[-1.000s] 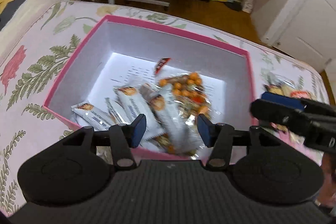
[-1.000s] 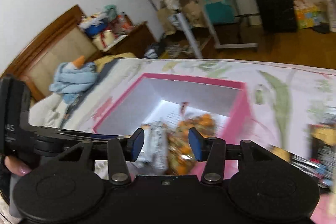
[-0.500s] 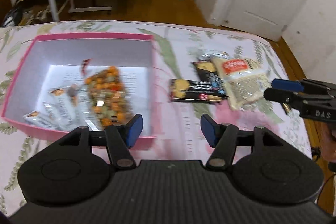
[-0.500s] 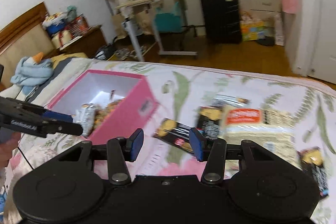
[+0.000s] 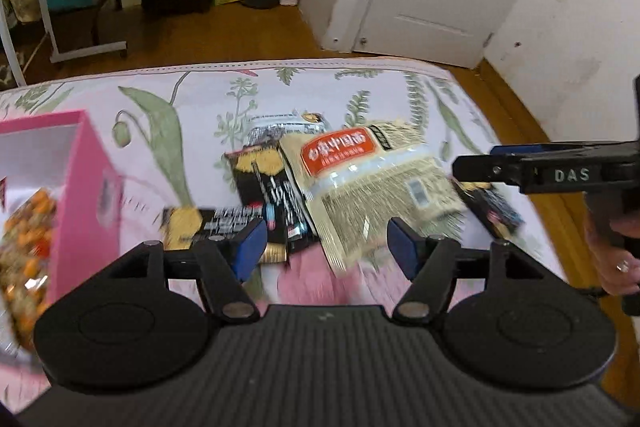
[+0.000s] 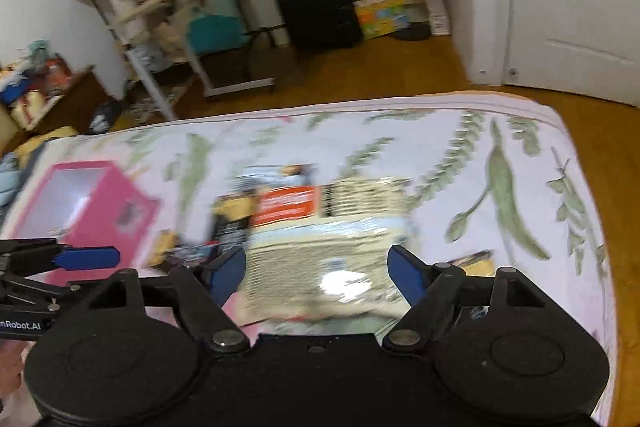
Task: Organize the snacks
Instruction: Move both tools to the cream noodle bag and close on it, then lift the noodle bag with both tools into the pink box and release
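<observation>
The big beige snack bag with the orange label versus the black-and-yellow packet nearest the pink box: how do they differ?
The beige snack bag is far larger than the black-and-yellow packet. It is pale with an orange label; the packet is dark with a yellow end. The bag overlaps other packets in the pile; the packet lies at the pile's edge, closest to the pink box. Both lie flat on the floral bedspread, outside the box.

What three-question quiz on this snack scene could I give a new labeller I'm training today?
1. True or false: the large beige packet with the orange label lies inside the pink cardboard box.
2. What fills the clear bag in that box?
3. Are the left tongs and right tongs holding anything?

Key:
1. False; it lies on the floral bedsheet.
2. Orange snack pieces.
3. No, both are open and empty.
</observation>
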A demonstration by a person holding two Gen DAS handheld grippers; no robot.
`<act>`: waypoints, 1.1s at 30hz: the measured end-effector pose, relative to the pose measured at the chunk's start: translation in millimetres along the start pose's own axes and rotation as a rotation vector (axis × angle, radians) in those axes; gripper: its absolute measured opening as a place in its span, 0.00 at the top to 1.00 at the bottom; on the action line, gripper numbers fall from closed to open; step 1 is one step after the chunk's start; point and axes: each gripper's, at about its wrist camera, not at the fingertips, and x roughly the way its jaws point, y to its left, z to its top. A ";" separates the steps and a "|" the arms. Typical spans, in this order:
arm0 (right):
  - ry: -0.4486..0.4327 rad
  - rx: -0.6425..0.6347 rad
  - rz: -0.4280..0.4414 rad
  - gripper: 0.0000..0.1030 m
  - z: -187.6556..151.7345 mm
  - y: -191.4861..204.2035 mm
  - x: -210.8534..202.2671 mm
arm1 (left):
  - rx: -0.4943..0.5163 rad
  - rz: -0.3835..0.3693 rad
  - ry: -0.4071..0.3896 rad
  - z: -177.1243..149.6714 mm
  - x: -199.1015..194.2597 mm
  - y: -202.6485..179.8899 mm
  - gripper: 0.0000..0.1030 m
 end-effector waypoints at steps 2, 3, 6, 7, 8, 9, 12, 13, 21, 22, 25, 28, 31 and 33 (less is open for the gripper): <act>-0.005 0.007 0.013 0.20 1.8 -11.7 15.4 | -0.012 -0.007 0.012 4.7 25.2 -1.0 0.36; -0.006 0.019 0.027 0.20 2.8 -18.1 24.0 | -0.024 -0.019 0.022 6.3 36.1 0.5 0.36; 0.007 0.074 0.081 0.20 6.0 -37.4 49.5 | -0.079 -0.043 0.042 7.4 67.6 4.6 0.36; 0.015 0.092 0.091 0.20 5.9 -42.8 57.9 | -0.096 -0.045 0.043 7.1 76.0 5.0 0.36; 0.029 0.105 0.098 0.20 4.5 -46.4 64.8 | -0.104 -0.041 0.042 6.2 82.0 4.4 0.36; 0.043 0.117 0.087 0.20 3.3 -48.3 71.1 | -0.109 -0.035 0.041 5.1 87.1 2.7 0.36; 0.067 0.145 0.096 0.20 -2.0 -52.0 85.3 | -0.115 -0.061 0.054 2.6 99.3 -3.1 0.36; 0.067 0.152 0.111 0.19 -3.8 -53.7 87.5 | -0.113 -0.070 0.060 2.5 103.3 -5.3 0.36; 0.100 0.146 0.100 0.18 -4.1 -49.1 97.6 | -0.182 -0.123 0.071 3.2 123.4 -5.7 0.32; 0.100 0.161 0.114 0.18 -4.1 -52.1 97.3 | -0.184 -0.132 0.075 3.5 124.8 -5.6 0.32; 0.100 0.139 0.112 0.29 -4.1 -47.5 94.3 | -0.156 -0.148 0.097 6.7 124.2 -8.8 0.35; 0.128 0.138 0.100 0.32 -3.9 -40.1 85.5 | -0.142 -0.140 0.131 11.1 119.0 -12.1 0.35; 0.167 0.158 0.089 0.32 -6.7 -33.4 73.4 | -0.104 -0.144 0.146 8.9 105.9 -17.1 0.35; 0.181 0.171 0.098 0.32 -11.1 -28.8 63.6 | -0.074 -0.142 0.149 4.8 93.5 -20.4 0.35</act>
